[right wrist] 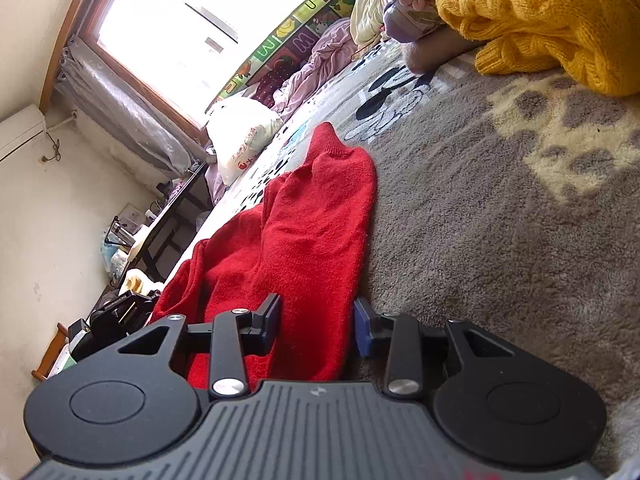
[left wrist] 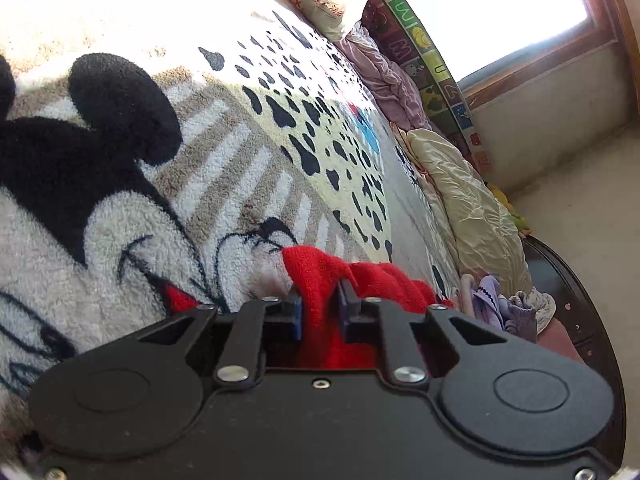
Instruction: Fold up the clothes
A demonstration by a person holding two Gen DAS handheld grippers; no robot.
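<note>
Left wrist view: the left gripper [left wrist: 320, 304] pinches a bunched fold of the red sweater [left wrist: 320, 276] between its 2 narrow blue-padded fingers [left wrist: 297, 318]; the knit rises between them and spills past the right finger. Beyond the fingertips spreads a fleece blanket [left wrist: 240, 152] with a cartoon mouse and black spots, then a window [left wrist: 492, 12].

Right wrist view: the right gripper [right wrist: 316, 320] has its 2 fingers set fairly wide, straddling the sweater's near edge; whether the pads press it, I cannot tell. The red sweater [right wrist: 312, 220] stretches ahead on a grey fleece [right wrist: 480, 240]. A yellow knit [right wrist: 552, 12] lies far ahead to the right.
</note>
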